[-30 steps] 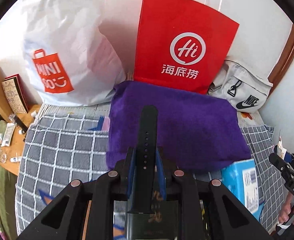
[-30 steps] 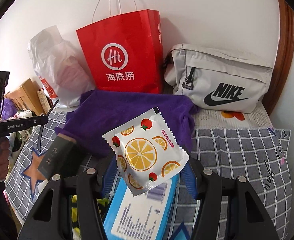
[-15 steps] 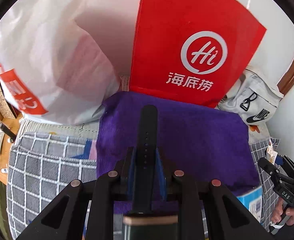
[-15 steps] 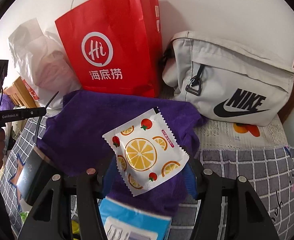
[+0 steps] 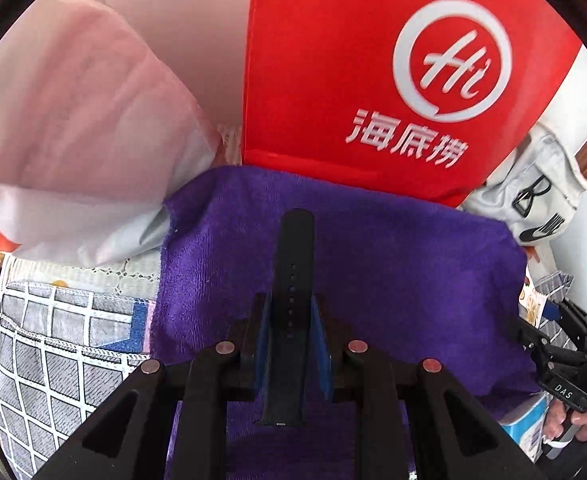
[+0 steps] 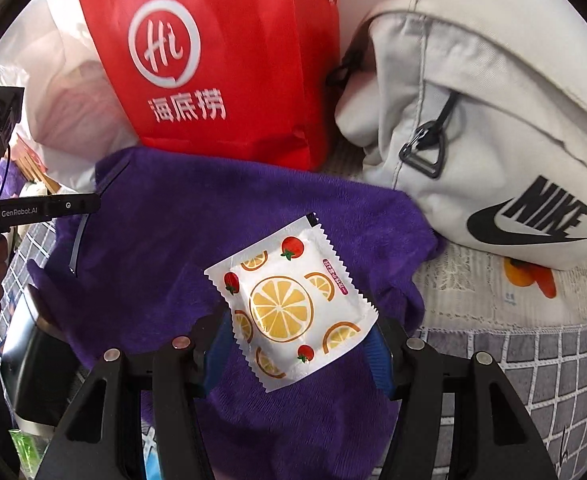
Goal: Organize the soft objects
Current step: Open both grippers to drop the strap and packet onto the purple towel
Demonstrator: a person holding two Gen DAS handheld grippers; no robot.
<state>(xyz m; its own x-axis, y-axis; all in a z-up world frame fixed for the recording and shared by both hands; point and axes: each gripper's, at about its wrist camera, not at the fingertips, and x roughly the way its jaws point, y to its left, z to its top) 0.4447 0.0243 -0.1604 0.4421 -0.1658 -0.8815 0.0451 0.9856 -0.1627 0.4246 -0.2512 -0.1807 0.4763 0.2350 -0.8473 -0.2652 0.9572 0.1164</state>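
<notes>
Our left gripper [image 5: 291, 330] pinches a black watch strap [image 5: 291, 300] near its lower half; it looks light and bendy, its free end poking out above the purple towel [image 5: 393, 264]. Our right gripper [image 6: 297, 338] squeezes a fruit-print sachet [image 6: 291, 304] by two corners: thin, crinkly, probably slippery. The towel lies on the checked bedcover [image 6: 533, 368], before a red paper bag [image 5: 353, 60].

purple towel [image 5: 393, 264] open ahead, red bag [image 5: 333, 80], white plastic bag [image 5: 73, 140], grey pouch [image 6: 473, 120] walling the back
</notes>
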